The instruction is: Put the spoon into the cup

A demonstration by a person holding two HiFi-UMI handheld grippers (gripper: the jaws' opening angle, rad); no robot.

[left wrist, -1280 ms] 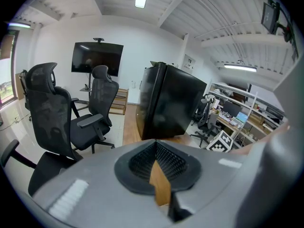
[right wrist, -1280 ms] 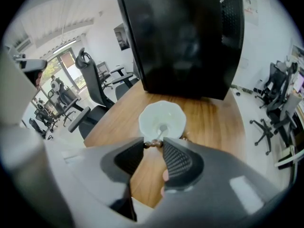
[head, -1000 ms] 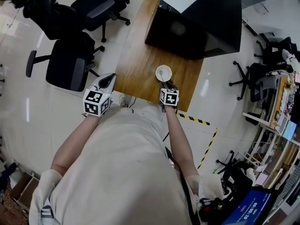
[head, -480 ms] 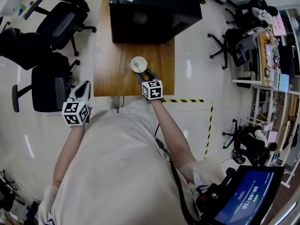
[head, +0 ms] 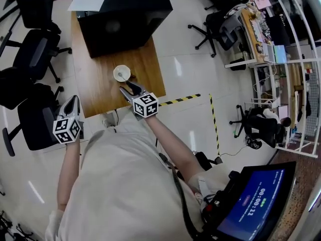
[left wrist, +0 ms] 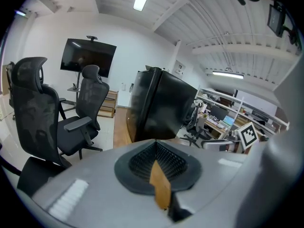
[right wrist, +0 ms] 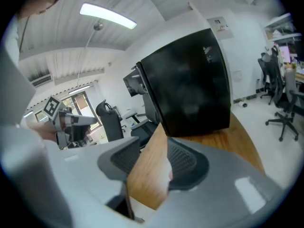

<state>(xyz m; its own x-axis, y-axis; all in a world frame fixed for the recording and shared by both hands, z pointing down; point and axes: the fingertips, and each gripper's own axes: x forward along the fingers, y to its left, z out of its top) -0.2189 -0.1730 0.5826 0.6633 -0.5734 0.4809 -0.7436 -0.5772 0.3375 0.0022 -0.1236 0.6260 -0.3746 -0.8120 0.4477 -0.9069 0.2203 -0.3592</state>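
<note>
Since the spoon (head: pixel 122 75) already seems to stand inside the cup (head: pixel 115 76), the task looks done, while the right claw (head: pixel 126 87), empty and closing slightly, hangs just beside the cup and the left claw (head: pixel 75 99) is together, empty, beside the tabletop (head: pixel 100 92).

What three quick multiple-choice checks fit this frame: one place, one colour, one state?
1. The cup stands on: A the black box; B the wooden table; C the floor.
2. The cup is: A white; B red; C blue.
3. The spoon is: A flat on the table; B on the floor; C in the cup.
Key: B, bare wood surrounds the cup in the head view; A, its rim and wall are white; C, the spoon shows inside the rim.
</note>
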